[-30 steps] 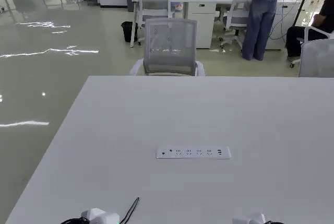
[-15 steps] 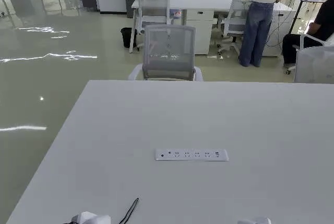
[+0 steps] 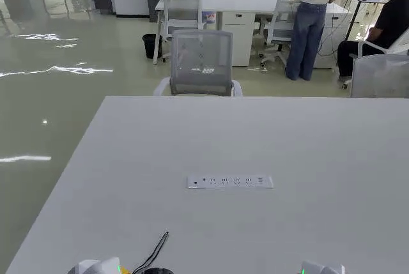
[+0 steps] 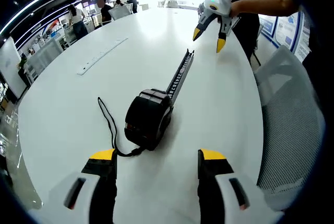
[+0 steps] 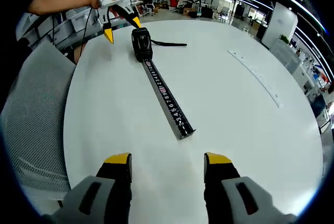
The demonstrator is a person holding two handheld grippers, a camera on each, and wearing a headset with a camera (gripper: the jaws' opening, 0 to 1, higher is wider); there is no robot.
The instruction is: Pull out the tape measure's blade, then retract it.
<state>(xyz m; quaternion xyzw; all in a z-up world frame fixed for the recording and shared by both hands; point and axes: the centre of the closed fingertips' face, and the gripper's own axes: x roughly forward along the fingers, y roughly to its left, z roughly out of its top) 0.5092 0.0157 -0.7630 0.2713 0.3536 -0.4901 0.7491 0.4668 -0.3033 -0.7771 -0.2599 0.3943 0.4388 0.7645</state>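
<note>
Now, tape measure (image 4: pixel 148 117) on table (image 4: pixel 62 104), blade (image 5: pixel 166 96) extended, left claw (image 4: pixel 156 155) spread, right claw (image 5: pixel 167 158) spread.

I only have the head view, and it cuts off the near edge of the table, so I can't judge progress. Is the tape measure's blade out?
Observer: Yes. In the left gripper view the blade lies pulled out, flat on the table, running away from the black tape measure.
Operator: Is the left gripper holding the tape measure?
Observer: No. The left gripper is open, and the tape measure sits just ahead of its jaws, clear of both.
Operator: And the right one?
Observer: The right gripper is open too. The blade's hooked end lies in front of it, apart from it.
</note>
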